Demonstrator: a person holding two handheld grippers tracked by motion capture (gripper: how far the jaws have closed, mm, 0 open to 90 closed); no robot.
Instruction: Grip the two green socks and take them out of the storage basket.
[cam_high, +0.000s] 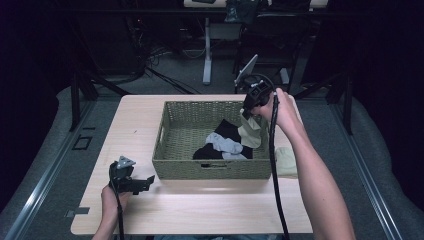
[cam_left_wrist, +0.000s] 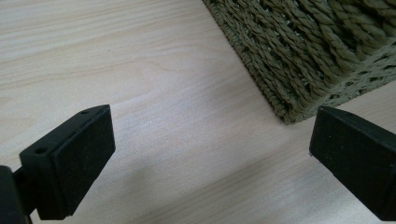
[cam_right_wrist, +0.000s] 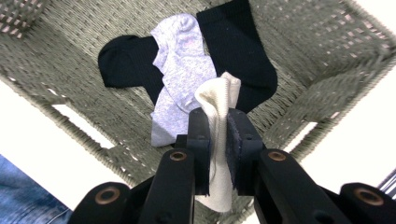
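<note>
My right gripper is clamped on a cream ribbed sock, held above the woven green basket. Black socks and grey sock already lie inside; another cream sock waits outside. My left gripper rests on the table, jaws apart, holding nothing.

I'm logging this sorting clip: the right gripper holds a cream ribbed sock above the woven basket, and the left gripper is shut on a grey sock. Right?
Not quite. The left gripper is open and holds nothing; the left gripper view shows its jaws wide apart over the pale wooden table. The right gripper does hold the cream ribbed sock above the woven green-grey basket.
</note>
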